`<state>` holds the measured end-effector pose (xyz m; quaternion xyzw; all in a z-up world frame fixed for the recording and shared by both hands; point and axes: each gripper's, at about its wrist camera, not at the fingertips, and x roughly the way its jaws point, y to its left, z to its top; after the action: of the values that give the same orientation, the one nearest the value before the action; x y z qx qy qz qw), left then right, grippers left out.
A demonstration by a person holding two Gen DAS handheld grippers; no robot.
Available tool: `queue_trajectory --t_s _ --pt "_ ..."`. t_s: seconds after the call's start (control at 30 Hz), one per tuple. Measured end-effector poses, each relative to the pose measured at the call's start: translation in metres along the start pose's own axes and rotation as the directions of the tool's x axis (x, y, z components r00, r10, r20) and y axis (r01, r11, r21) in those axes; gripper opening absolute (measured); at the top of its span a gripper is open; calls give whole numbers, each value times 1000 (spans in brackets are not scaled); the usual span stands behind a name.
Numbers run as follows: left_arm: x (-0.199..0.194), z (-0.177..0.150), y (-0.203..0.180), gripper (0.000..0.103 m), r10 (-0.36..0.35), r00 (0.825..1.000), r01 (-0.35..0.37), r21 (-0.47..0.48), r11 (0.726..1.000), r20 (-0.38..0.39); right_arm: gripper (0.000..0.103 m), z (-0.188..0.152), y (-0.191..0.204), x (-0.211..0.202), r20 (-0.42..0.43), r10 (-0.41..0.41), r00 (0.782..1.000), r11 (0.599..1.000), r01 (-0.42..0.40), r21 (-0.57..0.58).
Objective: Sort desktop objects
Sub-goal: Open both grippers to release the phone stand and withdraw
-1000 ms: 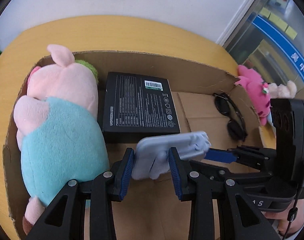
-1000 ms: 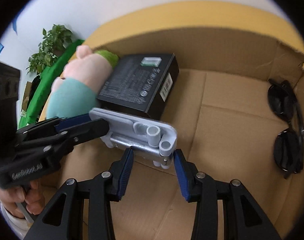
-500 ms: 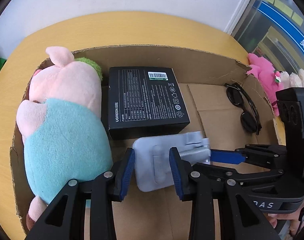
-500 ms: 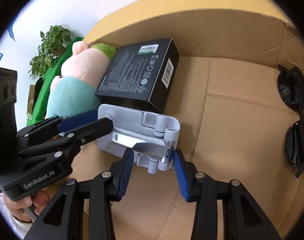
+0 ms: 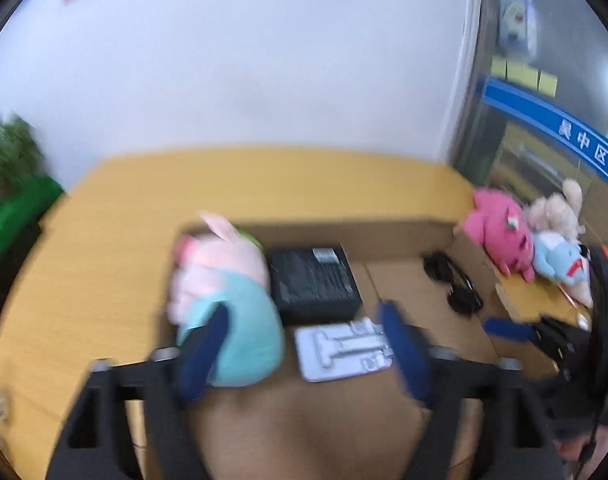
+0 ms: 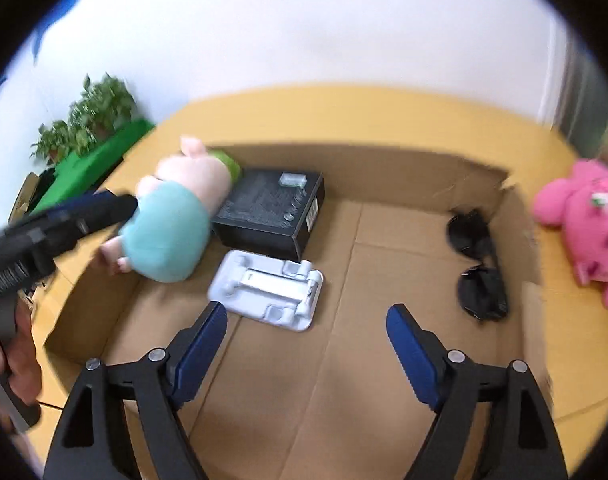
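A grey folding stand (image 6: 267,289) lies flat on the floor of the cardboard box (image 6: 384,168), in front of the black box (image 6: 270,212); it also shows in the left wrist view (image 5: 342,350). A pig plush in a teal shirt (image 6: 172,216) lies at the box's left, sunglasses (image 6: 478,264) at its right. My right gripper (image 6: 306,344) is open and empty, above and behind the stand. My left gripper (image 5: 304,352) is open and empty, raised over the box; it appears at the left of the right wrist view (image 6: 84,212).
A pink plush (image 6: 584,220) and other soft toys (image 5: 560,248) lie outside the box to the right. The box stands on a yellow round table (image 6: 344,108). Green plants (image 6: 84,120) stand at the far left by the white wall.
Both grippers let go of the grey stand, which now lies on the box floor. Both have opened wide and pulled back and up from the box.
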<state>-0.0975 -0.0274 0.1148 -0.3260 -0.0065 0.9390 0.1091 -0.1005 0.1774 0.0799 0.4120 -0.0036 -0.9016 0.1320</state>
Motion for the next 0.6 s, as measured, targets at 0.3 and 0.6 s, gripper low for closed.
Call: queue_trajectory --t_s 0.3,0.6 --pt "-102 -39 -31 102 67 979 -82 69 994 195 82 -52 9 -60 179 -85 980 995 75 63" --pt "-120 -80 -51 102 18 981 -32 72 997 195 82 -95 27 -84 203 -122 971 992 120 26"
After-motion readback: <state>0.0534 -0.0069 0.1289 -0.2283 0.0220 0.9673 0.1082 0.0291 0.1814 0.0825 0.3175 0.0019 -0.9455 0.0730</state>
